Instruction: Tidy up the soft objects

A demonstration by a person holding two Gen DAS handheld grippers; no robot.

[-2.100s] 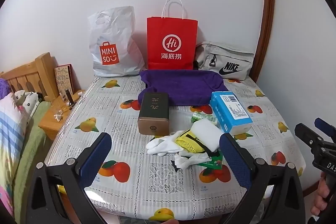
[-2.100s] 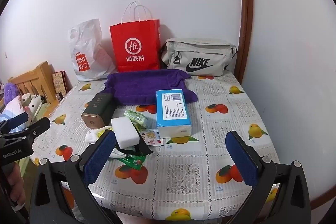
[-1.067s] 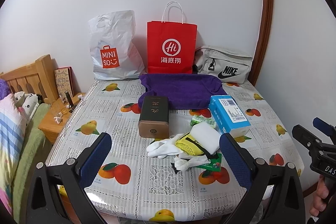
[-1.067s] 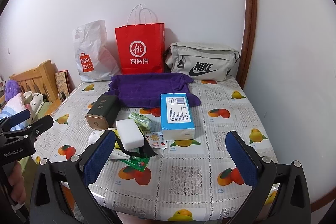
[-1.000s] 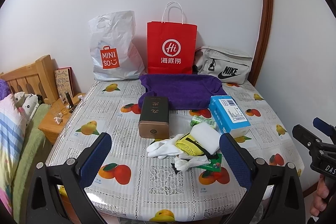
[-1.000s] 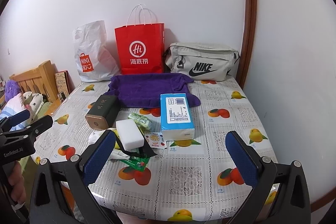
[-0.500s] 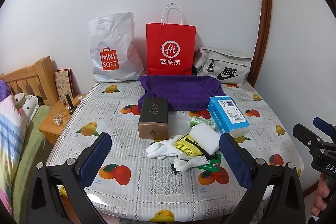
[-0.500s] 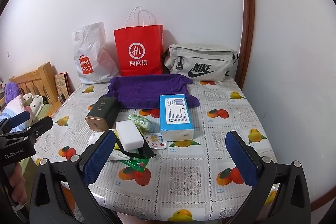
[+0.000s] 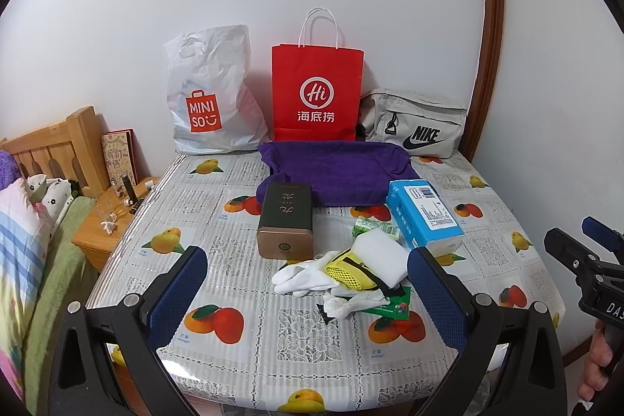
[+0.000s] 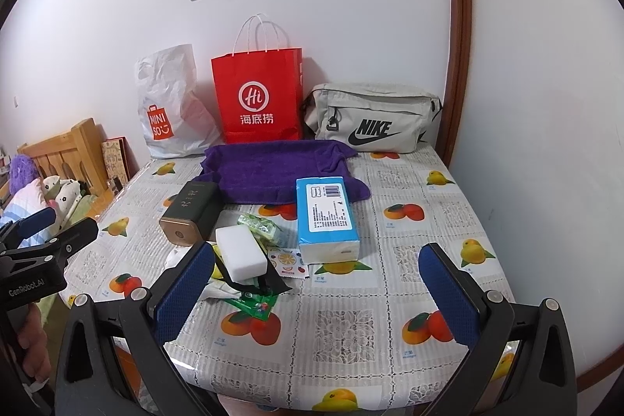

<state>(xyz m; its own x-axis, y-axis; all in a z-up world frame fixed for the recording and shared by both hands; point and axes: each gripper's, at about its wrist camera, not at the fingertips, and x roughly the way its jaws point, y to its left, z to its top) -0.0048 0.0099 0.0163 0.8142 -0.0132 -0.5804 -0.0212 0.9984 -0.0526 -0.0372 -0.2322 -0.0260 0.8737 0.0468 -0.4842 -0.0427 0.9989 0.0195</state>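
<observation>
**White glove lies dead ahead of the left gripper**

White glove lies crumpled just in front of the brown box on the bench, long axis crosswise. Left gripper is nearer; it and the right gripper are both released, holding nothing.

— What can you read there?
— "MINISO" on the white plastic bag, "Hi 海底捞" on the red paper bag, "NIKE" on the grey bag — "GenRobot.AI" on the left gripper.
</observation>
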